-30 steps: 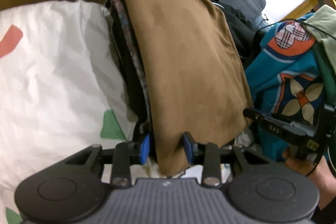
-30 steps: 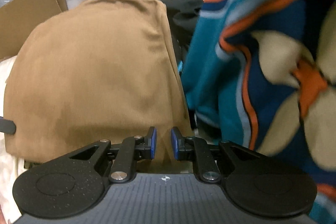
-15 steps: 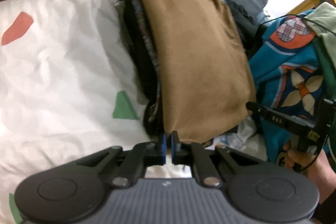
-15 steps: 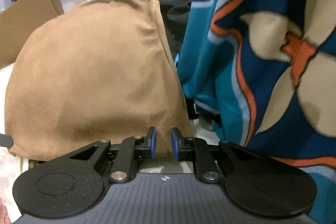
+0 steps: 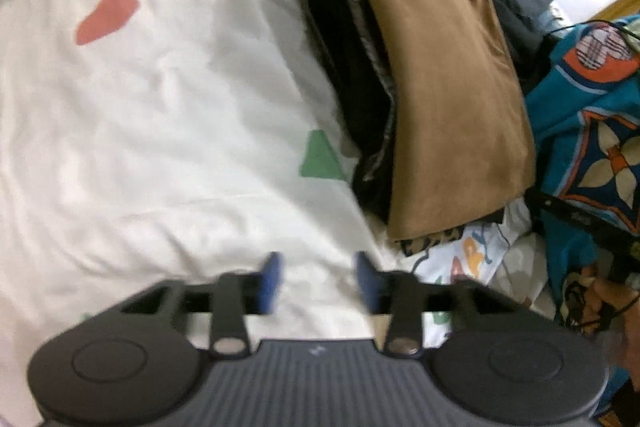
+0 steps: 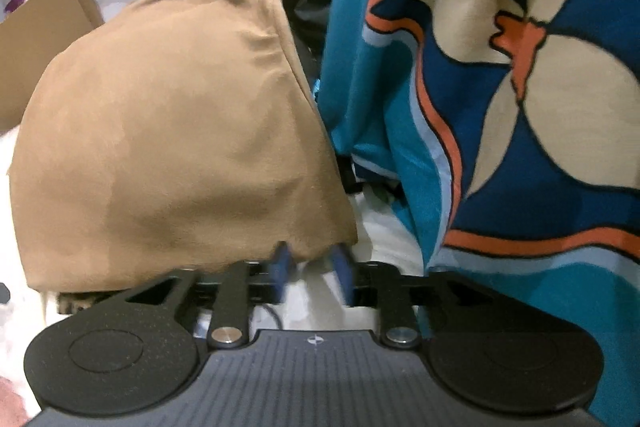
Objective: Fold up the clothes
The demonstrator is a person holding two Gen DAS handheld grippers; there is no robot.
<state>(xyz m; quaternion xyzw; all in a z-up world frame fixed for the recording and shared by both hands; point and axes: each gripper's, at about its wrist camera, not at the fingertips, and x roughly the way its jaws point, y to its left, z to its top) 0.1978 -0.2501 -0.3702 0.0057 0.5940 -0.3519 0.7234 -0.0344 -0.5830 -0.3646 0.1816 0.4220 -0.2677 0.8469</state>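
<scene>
The folded tan garment lies on top of a stack of dark folded clothes, draped over its upper edge, beside a white sheet with red and green patches. The left gripper hovers over the sheet, apart from the stack — its jaws have just been opening and stand spread, nothing between them. The right gripper sits at the garment's near lower corner; its jaws have just been opening too, parted, with no cloth pinched. A teal patterned fabric hangs just beside the stack.
</scene>
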